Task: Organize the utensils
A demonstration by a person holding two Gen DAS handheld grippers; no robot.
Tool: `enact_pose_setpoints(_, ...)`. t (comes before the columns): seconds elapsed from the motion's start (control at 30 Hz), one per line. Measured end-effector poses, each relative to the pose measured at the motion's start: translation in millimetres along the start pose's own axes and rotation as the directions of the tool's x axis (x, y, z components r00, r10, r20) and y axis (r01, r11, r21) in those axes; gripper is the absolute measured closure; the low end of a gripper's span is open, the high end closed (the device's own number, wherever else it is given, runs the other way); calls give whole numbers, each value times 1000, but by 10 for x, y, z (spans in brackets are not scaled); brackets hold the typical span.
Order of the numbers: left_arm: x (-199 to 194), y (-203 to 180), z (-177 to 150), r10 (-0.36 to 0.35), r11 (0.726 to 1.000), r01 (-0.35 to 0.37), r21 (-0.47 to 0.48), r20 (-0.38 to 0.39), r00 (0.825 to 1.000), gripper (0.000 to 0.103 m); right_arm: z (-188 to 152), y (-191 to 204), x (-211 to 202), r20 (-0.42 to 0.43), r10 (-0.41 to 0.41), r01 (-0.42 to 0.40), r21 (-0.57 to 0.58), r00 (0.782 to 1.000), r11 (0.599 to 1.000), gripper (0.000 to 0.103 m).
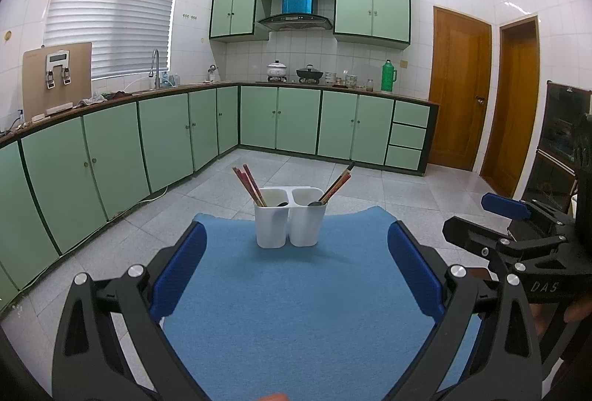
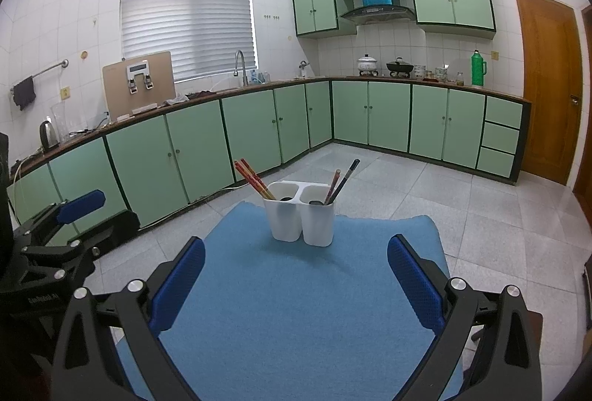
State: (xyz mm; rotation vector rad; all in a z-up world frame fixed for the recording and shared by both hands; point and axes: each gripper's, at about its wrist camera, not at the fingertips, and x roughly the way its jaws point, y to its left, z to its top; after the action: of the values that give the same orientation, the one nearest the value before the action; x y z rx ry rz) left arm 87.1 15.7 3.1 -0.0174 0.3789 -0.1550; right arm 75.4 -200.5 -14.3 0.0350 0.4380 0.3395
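Both grippers — left gripper (image 1: 296, 271), right gripper (image 2: 296, 282) — gape (empty) before the utensil holder (image 1: 290, 223).

The holder (image 1: 290, 221) looks like smooth white plastic with a soft sheen. It stands near the far edge of the mat (image 1: 296, 308), a matt blue cloth with a fuzzy, felt-like nap. The chopsticks (image 1: 249, 184) look lacquered, red and dark. Each gripper frame is matt black, plastic by the look of it, with shiny metal bolt heads; the pads (image 2: 414, 284) are blue and finely ribbed. The floor (image 2: 481, 216) is glossy speckled tile.
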Motion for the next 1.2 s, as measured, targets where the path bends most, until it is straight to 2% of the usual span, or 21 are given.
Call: enact_pose_setpoints(1.2, 19, 7, -21, -4, 1000, 4, -6, -10, 1000, 8, -25, -12, 12, -7, 3, -2, 1, 1000, 1000, 6)
